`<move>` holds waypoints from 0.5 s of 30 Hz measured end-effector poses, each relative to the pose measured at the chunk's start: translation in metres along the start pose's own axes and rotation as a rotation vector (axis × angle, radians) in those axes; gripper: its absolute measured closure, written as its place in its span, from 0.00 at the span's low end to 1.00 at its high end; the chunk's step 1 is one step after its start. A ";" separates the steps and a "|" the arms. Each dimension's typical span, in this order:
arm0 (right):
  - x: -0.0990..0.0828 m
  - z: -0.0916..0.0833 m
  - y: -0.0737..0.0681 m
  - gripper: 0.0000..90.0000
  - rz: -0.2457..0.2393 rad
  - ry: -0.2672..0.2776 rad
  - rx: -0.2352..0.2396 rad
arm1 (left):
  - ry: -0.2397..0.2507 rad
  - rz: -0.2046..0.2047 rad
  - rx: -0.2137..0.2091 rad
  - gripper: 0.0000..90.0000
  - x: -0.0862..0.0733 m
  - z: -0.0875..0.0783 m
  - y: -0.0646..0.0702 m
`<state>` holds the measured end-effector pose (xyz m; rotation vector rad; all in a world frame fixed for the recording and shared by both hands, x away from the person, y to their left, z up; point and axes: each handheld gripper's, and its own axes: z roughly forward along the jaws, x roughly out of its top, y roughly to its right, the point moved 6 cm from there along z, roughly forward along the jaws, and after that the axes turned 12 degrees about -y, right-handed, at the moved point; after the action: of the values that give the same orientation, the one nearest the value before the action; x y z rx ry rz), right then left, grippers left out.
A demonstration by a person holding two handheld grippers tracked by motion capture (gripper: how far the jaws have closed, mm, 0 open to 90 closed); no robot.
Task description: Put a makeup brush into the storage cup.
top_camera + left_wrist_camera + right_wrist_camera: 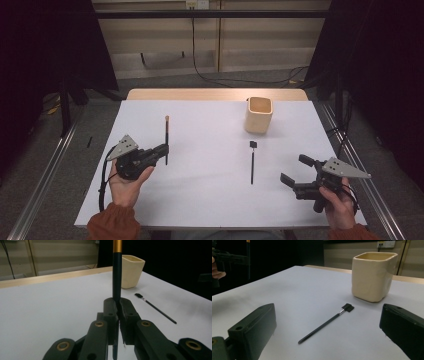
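Clamping my left gripper [163,150] jaws on the dark pencil [166,131] near the tabletop's [210,200] left side; my right gripper [296,171] jaws stand released, facing the black brush [325,323] beside the cream cup [258,115].

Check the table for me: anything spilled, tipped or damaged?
Nothing stands out. The cup stands upright, the small brush lies flat in front of it, and the left gripper is shut on the dark brush.
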<state>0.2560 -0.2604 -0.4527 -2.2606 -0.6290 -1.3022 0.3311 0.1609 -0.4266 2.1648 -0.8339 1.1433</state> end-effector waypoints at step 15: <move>0.024 0.016 -0.019 0.01 -0.044 0.015 0.073 | -0.022 0.028 -0.072 0.94 0.003 0.018 0.024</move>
<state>0.2659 -0.2319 -0.4355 -2.1880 -0.7137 -1.2941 0.3236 0.1318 -0.4288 2.1162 -0.9043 1.0888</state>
